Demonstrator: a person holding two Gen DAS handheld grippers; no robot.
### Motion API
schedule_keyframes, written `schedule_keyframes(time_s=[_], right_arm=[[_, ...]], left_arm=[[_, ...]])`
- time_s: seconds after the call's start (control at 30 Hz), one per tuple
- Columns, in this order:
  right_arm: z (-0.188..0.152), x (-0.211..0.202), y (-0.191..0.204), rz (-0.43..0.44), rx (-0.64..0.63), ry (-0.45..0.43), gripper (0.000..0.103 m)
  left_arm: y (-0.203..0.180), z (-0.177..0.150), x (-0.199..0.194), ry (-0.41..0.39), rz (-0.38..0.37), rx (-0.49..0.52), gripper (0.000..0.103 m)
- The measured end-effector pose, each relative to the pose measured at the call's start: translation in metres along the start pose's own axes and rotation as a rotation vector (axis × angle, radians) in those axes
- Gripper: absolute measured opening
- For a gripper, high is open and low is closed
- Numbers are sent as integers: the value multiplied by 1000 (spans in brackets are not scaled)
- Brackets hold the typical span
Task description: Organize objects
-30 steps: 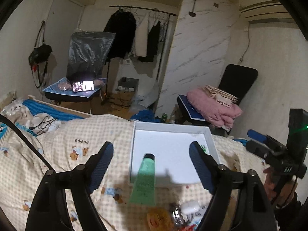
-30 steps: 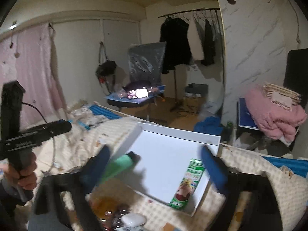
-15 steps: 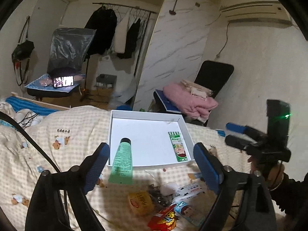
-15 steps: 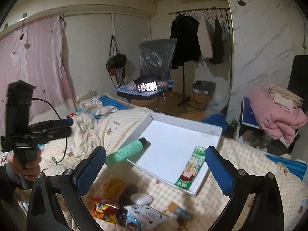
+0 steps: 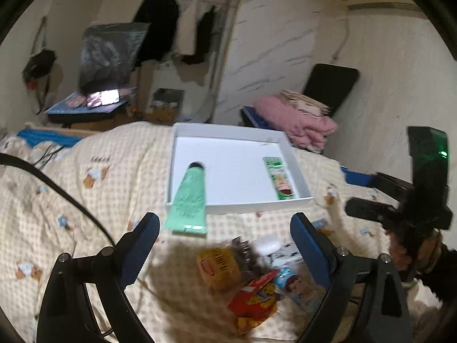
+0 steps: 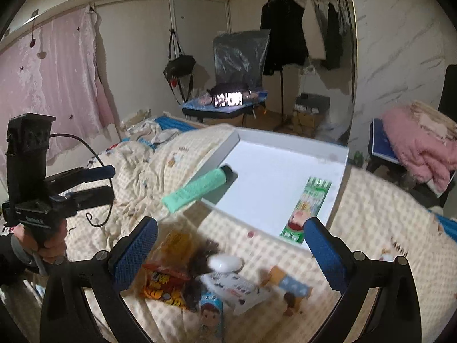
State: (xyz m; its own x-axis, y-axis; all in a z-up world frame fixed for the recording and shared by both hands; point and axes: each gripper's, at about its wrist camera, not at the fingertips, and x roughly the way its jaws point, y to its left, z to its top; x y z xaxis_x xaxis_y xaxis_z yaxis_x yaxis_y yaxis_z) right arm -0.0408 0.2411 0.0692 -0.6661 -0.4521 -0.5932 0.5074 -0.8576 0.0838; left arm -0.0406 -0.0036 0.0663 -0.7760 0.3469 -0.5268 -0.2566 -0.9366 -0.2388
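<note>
Bed w/ cream checked quilt (image 5: 114, 171). On it: white shallow box (image 5: 297, 171), far side; green tube (image 5: 190, 197) propped on box's near-left rim; nearer, blurry heap of snack packets (image 5: 251, 274), w/ a white oval thing (image 6: 225, 263), maybe earbud case.

Both views are taken from above the bed (image 5: 85, 177), tilted downward and facing the far wall with the clothes rack (image 6: 302, 28). The left wrist view looks at the white tray (image 5: 228, 208) almost straight, from near. The right wrist view is placed more to the right, so the tray (image 6: 340, 177) is seen obliquely. The tray, the snack pile (image 6: 182, 271) and the black chair (image 5: 108, 54) are shared.
</note>
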Motion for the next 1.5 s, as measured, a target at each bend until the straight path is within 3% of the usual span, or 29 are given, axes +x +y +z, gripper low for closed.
schedule_keyframes(time_s=[0.23, 0.43, 0.57, 0.63, 0.87, 1.03, 1.27, 1.5], right_arm=[[-27, 14, 0, -25, 20, 70, 103], [-56, 23, -10, -39, 114, 110, 103], [-89, 44, -12, -3, 193, 220, 103], [-97, 48, -11, -3, 204, 238, 103], [-122, 23, 2, -98, 184, 36, 103], [-123, 21, 8, -97, 158, 16, 103], [-129, 34, 31, -101, 74, 58, 103], [-130, 29, 38, -97, 43, 25, 103]], left_arm=[[18, -28, 22, 79, 41, -89, 95], [22, -43, 31, 85, 60, -104, 95], [27, -49, 33, 94, 66, -134, 95], [24, -53, 33, 79, 104, -128, 95], [8, -72, 52, 145, 112, -55, 95], [2, -76, 58, 167, 119, -31, 95], [7, -76, 57, 162, 105, -52, 95], [7, -76, 56, 160, 94, -54, 93]])
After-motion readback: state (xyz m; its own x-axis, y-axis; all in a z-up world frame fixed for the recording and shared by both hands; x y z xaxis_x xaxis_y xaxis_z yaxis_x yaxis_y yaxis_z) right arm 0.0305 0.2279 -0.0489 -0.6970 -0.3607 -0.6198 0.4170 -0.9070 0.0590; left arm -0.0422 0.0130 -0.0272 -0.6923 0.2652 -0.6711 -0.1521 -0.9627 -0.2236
